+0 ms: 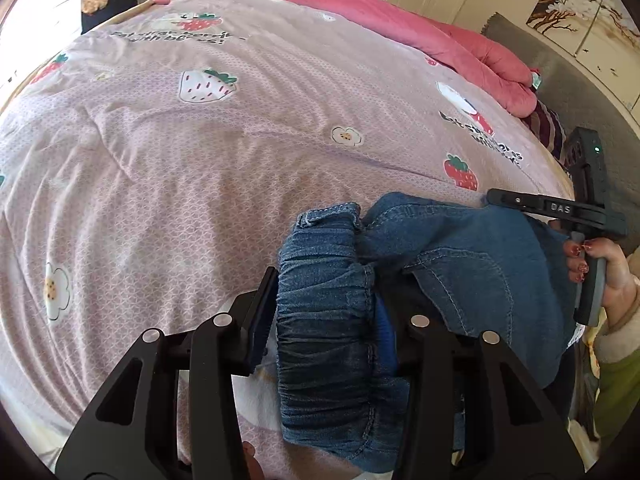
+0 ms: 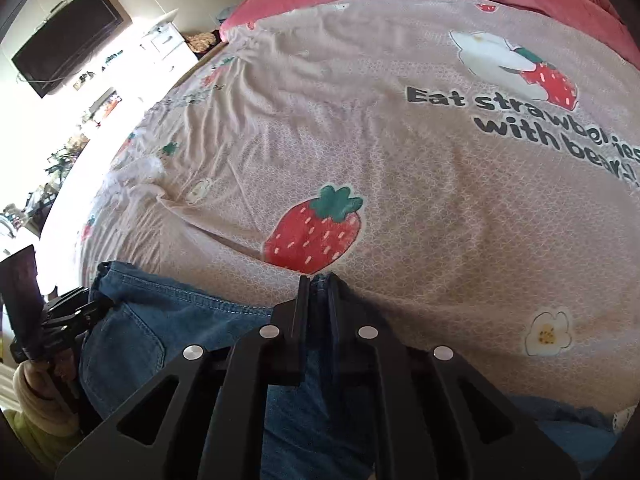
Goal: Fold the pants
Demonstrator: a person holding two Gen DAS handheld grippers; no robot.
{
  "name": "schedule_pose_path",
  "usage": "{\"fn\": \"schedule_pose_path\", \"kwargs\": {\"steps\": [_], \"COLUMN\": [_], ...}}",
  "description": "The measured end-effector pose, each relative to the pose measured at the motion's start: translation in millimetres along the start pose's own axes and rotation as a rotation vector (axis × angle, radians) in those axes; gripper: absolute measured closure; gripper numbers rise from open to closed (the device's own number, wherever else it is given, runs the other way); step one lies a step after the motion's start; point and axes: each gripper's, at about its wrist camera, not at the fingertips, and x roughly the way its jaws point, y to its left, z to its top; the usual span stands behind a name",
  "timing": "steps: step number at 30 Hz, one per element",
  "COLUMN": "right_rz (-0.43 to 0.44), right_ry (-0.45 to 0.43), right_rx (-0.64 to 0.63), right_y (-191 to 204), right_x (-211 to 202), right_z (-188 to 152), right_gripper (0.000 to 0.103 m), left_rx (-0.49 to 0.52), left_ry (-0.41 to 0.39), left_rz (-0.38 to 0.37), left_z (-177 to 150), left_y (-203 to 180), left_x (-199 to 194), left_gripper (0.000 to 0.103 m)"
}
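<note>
Blue denim pants [image 1: 472, 264] lie bunched at the near edge of a pink strawberry-print bedcover [image 1: 224, 160]. My left gripper [image 1: 324, 312] holds the gathered elastic waistband [image 1: 324, 340] between its jaws. The other gripper [image 1: 560, 208] shows at the right, held by a hand, at the far side of the pants. In the right wrist view my right gripper [image 2: 319, 280] is shut on a thin fold of the pants [image 2: 192, 320], its tips nearly touching. The left gripper [image 2: 68, 312] shows at the far left on the waistband corner.
A rolled pink quilt [image 1: 400, 20] lies along the far side of the bed. A grey headboard [image 1: 560, 80] is at the right. A wall television [image 2: 68, 44] and cluttered shelves stand left of the bed. The bedcover [image 2: 400, 184] stretches ahead of both grippers.
</note>
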Motion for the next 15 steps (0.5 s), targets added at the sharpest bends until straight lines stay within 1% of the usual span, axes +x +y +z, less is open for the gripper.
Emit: {"fn": "schedule_pose_path", "kwargs": {"steps": [1,2,6,8,11,12,15], "right_rz": [0.004,0.017,0.019,-0.009,-0.071,-0.109,-0.206], "right_ry": [-0.026,-0.049,-0.178,-0.235,-0.282,-0.285,-0.267], "right_rx": [0.009,0.016,0.044,0.063,0.062,0.062,0.036], "right_y": [-2,-5,-24,-37,-53,-58,-66], "right_x": [-10,-20,-72,-99,-127,-134,-137], "right_z": [-1,-2,-10,-24,-51,-64,-85], "right_gripper": [0.082,0.074,0.063,0.056,0.052,0.051,0.05], "left_rx": [-0.003,-0.004,-0.014,-0.016,-0.004,0.004,0.002], "left_ry": [0.0,-0.002,-0.006,-0.018,-0.047,-0.062,-0.099], "left_rz": [-0.003,-0.003,-0.01,-0.013,0.001,0.015,0.054], "left_z": [0,0,0,0,0,-1,-2], "left_y": [1,1,3,3,0,-2,-3], "left_x": [0,0,-1,-3,-12,-16,-31], "left_gripper": [0.068,0.068,0.067,0.066,0.066,0.066,0.064]}}
